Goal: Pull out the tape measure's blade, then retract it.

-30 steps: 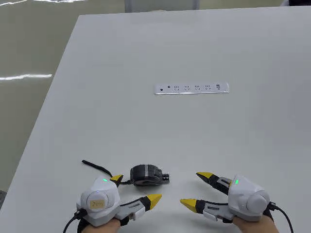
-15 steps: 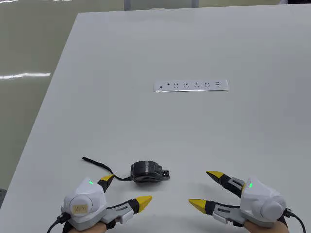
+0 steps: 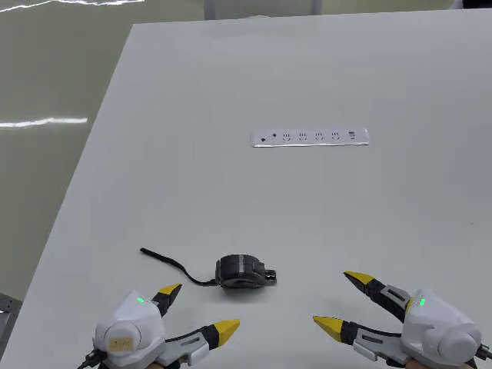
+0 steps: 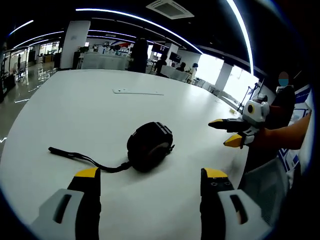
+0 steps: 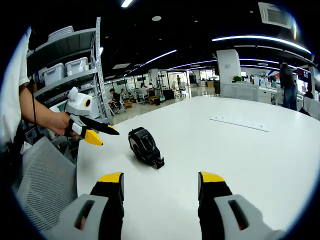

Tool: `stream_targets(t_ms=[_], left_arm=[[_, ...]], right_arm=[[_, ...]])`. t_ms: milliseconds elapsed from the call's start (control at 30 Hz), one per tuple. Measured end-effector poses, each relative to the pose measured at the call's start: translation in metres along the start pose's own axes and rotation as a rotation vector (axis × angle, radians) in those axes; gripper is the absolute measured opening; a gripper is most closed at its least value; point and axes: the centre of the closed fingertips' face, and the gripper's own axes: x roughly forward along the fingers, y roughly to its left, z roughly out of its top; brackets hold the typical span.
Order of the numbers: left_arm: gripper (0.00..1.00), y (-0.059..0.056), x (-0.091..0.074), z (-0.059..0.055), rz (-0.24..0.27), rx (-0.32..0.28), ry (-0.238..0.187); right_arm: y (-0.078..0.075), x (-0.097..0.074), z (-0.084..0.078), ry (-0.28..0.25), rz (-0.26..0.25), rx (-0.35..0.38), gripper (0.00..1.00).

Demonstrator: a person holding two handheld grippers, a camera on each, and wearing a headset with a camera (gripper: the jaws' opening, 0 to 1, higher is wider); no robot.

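I have drawn the left gripper and right gripper back from the tape measure, jaws spread on both; a glancing pinch could skid it away.

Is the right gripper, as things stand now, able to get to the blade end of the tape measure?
Probably yes. The right gripper is open, and the tape measure lies on the table with its blade end turned toward that gripper. Nothing stands on the table between them.

Head view high, facing down over table, gripper views low and near, facing inward, all sharing tape measure
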Motion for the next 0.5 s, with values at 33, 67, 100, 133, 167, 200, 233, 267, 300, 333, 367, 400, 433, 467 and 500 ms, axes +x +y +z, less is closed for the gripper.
stream_targets(t_ms=[33,67,100,133,167,200,233,267,300,333,367,400,433,467,500], left_arm=[[0.80,0.000,-0.002,0.000,-0.002,0.000,-0.005],[0.80,0.000,-0.003,-0.001,-0.002,-0.003,-0.005],[0.80,0.000,-0.004,-0.001,-0.002,-0.004,-0.005],[0.80,0.000,-0.006,-0.002,-0.004,-0.005,-0.008],[0.80,0.000,-0.007,-0.002,-0.005,-0.003,-0.012],[0.80,0.000,-0.008,-0.002,-0.008,-0.006,-0.016],[0.80,0.000,-0.009,-0.001,-0.012,-0.014,-0.023],[0.79,0.000,-0.010,-0.001,-0.012,-0.017,-0.025],[0.79,0.000,-0.011,-0.001,-0.014,-0.016,-0.029],[0.79,0.000,-0.011,-0.002,-0.013,-0.014,-0.030],[0.79,0.001,-0.012,-0.002,-0.013,-0.014,-0.031],[0.79,0.001,-0.013,-0.002,-0.014,-0.013,-0.032],[0.79,-0.001,-0.014,-0.001,-0.019,-0.011,-0.036],[0.79,-0.001,-0.016,0.000,-0.021,-0.007,-0.042],[0.79,-0.001,-0.016,0.000,-0.020,-0.003,-0.041]], right_arm=[[0.000,-0.001,-0.001,0.001,-0.002,-0.001,0.60],[-0.002,-0.003,-0.002,0.000,-0.007,-0.001,0.60],[-0.002,-0.004,-0.002,0.000,-0.010,0.000,0.60],[-0.003,-0.006,-0.002,-0.004,-0.016,0.003,0.60],[-0.003,-0.007,-0.002,-0.008,-0.019,0.008,0.60],[-0.003,-0.009,-0.001,-0.011,-0.022,0.009,0.60],[-0.002,-0.011,-0.001,-0.009,-0.025,0.008,0.61],[-0.002,-0.012,-0.001,-0.010,-0.027,0.007,0.61],[-0.002,-0.013,-0.002,-0.007,-0.029,0.010,0.61],[-0.001,-0.014,-0.003,-0.007,-0.028,0.012,0.61],[-0.001,-0.016,-0.003,-0.008,-0.030,0.014,0.61],[0.000,-0.016,-0.003,-0.006,-0.032,0.015,0.61],[0.000,-0.017,-0.003,-0.006,-0.032,0.015,0.61],[0.000,-0.019,-0.003,-0.008,-0.034,0.014,0.61],[0.000,-0.019,-0.003,-0.009,-0.036,0.016,0.61]])
